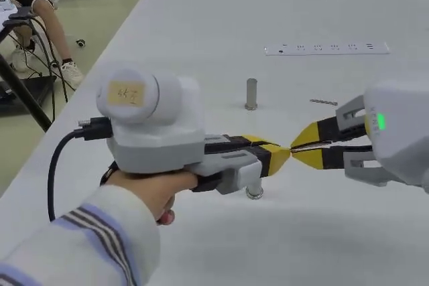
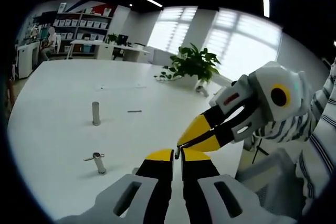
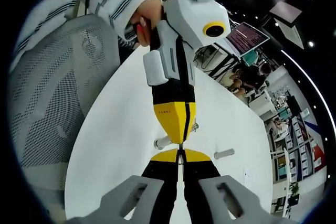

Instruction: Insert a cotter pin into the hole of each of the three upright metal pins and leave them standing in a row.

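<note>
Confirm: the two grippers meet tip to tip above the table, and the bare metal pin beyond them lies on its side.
No: in the head view the bare metal pin stands upright. The left gripper and right gripper do meet tip to tip above the table.

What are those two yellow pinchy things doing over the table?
A person holds a gripper in each hand. The left gripper and right gripper are both shut and meet tip to tip above the white table. Something tiny seems pinched between them, too small to name. One metal pin stands bare. A second metal pin seems to have a cotter pin through it, and a loose cotter pin lies nearby.
</note>
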{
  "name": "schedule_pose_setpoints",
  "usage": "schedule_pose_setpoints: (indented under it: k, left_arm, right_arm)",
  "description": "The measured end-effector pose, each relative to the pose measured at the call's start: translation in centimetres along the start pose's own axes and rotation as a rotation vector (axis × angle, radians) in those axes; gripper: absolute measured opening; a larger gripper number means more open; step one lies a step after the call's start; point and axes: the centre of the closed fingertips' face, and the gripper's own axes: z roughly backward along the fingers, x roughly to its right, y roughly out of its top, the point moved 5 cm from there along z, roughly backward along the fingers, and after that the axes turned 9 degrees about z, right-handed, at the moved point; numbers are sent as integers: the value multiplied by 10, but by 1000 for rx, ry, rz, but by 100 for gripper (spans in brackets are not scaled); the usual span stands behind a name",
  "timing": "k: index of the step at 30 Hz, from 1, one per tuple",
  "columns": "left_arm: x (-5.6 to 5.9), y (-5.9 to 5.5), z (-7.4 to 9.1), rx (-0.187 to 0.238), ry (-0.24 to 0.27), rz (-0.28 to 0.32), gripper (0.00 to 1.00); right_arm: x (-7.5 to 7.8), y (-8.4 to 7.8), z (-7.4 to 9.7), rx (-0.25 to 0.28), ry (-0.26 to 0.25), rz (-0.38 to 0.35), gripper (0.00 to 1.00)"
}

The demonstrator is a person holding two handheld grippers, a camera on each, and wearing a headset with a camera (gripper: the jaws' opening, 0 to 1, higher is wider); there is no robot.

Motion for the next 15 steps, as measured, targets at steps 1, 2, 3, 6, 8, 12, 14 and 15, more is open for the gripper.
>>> schedule_pose_setpoints:
  k: [1, 2, 3, 6, 8, 12, 14, 15]
  left_arm:
    - [0, 0, 0, -2, 0, 2, 1]
    - [0, -1, 0, -3, -1, 1, 1]
    - [0, -1, 0, -5, -1, -2, 1]
    - [-1, -1, 0, -8, -1, -4, 0]
    - [0, -1, 0, -6, -4, -2, 0]
    - [0, -1, 0, -8, -14, -13, 0]
    - [0, -1, 0, -8, -15, -11, 0]
    - [0, -1, 0, -7, -16, -12, 0]
  right_arm:
    - [0, 0, 0, 0, 2, 1, 0]
    - [-1, 1, -1, 2, 2, 0, 0]
    - [-1, 1, -1, 3, 2, -1, 0]
    - [-1, 2, -1, 4, 4, 0, 0]
    - [-2, 3, -2, 8, 5, -2, 0]
    - [-2, 5, -1, 11, 3, 0, 0]
    - [-1, 6, -1, 13, 2, 4, 0]
    - [-1, 6, -1, 13, 1, 5, 0]
